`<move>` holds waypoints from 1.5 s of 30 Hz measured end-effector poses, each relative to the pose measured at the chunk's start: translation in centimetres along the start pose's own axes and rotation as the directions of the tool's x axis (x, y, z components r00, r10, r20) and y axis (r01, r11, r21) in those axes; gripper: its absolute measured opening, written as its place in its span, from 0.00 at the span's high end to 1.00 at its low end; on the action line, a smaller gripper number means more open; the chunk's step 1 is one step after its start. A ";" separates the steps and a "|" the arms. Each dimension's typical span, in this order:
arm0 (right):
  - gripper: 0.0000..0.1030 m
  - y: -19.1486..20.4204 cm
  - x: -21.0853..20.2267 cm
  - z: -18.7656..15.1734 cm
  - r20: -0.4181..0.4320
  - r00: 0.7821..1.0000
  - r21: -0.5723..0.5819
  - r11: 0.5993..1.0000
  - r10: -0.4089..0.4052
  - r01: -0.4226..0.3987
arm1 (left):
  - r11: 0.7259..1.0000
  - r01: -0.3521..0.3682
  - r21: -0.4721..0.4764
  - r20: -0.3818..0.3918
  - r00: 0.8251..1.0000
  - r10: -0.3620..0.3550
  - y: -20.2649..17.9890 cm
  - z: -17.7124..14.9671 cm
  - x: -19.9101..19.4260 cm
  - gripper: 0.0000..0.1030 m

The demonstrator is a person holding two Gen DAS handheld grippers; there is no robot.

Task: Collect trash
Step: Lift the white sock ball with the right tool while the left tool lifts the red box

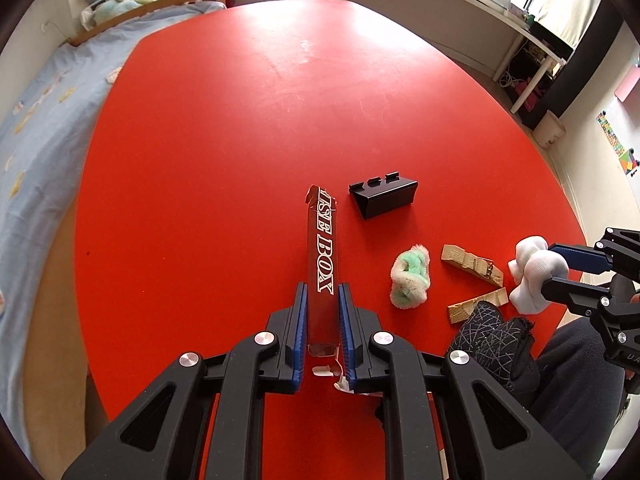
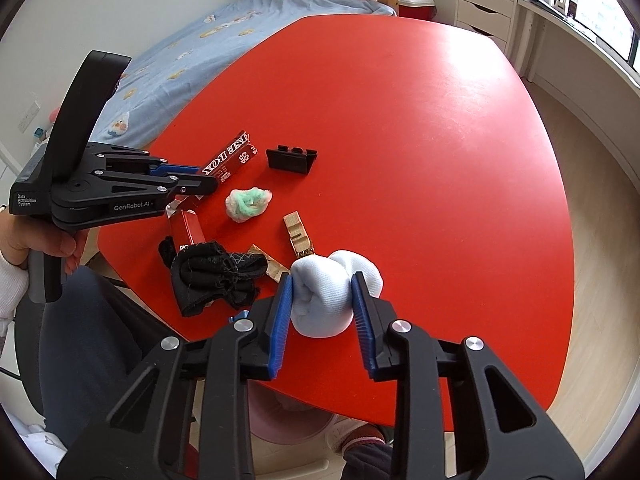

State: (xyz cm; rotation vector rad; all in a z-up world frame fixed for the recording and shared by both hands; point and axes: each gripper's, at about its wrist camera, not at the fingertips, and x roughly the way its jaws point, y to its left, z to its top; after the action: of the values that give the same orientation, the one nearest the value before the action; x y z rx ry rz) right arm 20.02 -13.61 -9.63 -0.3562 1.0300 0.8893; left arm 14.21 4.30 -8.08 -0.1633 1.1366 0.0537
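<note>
Left wrist view: left gripper [image 1: 323, 300] clamps the red box [image 1: 321, 258], pads pressed on both long sides, box pointing out over the table [image 1: 240, 120].
Right of box: black clip [image 1: 383, 198], fluffy green-white ball [image 1: 410, 278], two wood pieces [image 1: 472, 266], black cloth [image 1: 496, 336] at the near edge.
Far right: right gripper [image 1: 560, 276] squeezing a white sock wad [image 1: 534, 274].
Right wrist view: right gripper [image 2: 323, 300] grips the sock wad [image 2: 334, 294] between blue pads, near the table's [image 2: 440, 140] near edge.
Left side: left gripper [image 2: 208, 178] holds the box [image 2: 228, 158] by one end.
Between them: fluffy ball [image 2: 248, 200], wood [image 2: 298, 236], black cloth [image 2: 212, 280], clip [image 2: 292, 159] beyond.
</note>
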 end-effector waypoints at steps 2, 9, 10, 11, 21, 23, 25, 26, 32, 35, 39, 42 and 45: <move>0.71 0.1 -0.3 0.0 0.008 1.000 0.002 1.000 -0.003 0.002 | 1.000 0.001 -0.003 0.014 1.000 -0.001 0.0 0.1 -0.3 0.85; 0.71 0.1 -0.7 0.2 0.026 1.000 0.012 1.000 -0.009 0.009 | 0.999 0.026 -0.041 0.064 0.998 -0.023 0.2 0.1 -1.3 0.85; 0.71 0.1 -0.8 0.2 0.027 1.000 0.012 1.000 -0.010 0.009 | 0.998 0.031 -0.049 0.070 0.997 -0.027 0.3 0.1 -1.5 0.85; 0.71 0.1 -0.8 0.2 0.028 1.000 0.013 1.000 -0.010 0.009 | 0.998 0.034 -0.055 0.074 0.997 -0.030 0.4 0.2 -1.6 0.85; 0.71 0.0 -1.2 0.3 0.038 0.999 0.022 1.000 -0.016 0.015 | 0.996 0.040 -0.079 0.130 0.991 -0.030 1.1 0.9 -2.9 0.85; 0.71 0.0 -1.3 0.4 0.042 0.999 0.023 1.000 -0.018 0.017 | 0.996 0.039 -0.082 0.145 0.989 -0.026 0.9 0.9 -3.2 0.85; 0.71 -0.1 -1.5 0.5 0.046 0.999 0.024 1.000 -0.018 0.017 | 0.996 0.040 -0.086 0.160 0.987 -0.026 0.9 1.0 -3.6 0.85; 0.71 -0.1 -1.6 0.5 0.049 0.999 0.025 1.000 -0.019 0.018 | 0.995 0.040 -0.086 0.165 0.986 -0.026 1.0 1.1 -3.8 0.85; 0.71 -0.3 -2.1 0.7 0.064 0.998 0.030 0.999 -0.022 0.020 | 0.996 0.045 -0.082 0.201 0.979 -0.028 0.8 1.6 -5.2 0.85; 0.71 -0.3 -2.3 0.8 0.071 0.997 0.033 0.999 -0.021 0.019 | 0.994 0.067 -0.088 0.227 0.973 -0.045 0.9 1.9 -6.1 0.85; 0.71 -0.4 -2.6 0.8 0.077 0.997 0.036 0.999 -0.020 0.017 | 0.993 0.085 -0.084 0.255 0.965 -0.061 0.7 2.4 -7.3 0.85; 0.71 -0.4 -2.8 0.9 0.082 0.996 0.038 0.999 -0.020 0.017 | 0.992 0.102 -0.080 0.274 0.959 -0.077 0.4 2.7 -8.0 0.85; 0.71 -0.4 -3.0 0.9 0.088 0.996 0.041 0.999 -0.019 0.015 | 0.986 0.141 -0.090 0.291 0.950 -0.109 0.5 2.9 -8.6 0.85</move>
State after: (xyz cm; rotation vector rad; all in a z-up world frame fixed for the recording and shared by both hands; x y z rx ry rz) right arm 20.25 -14.73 -6.63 -0.2895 0.9607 0.8605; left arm 13.14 5.59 0.84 -0.3154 0.8327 0.0260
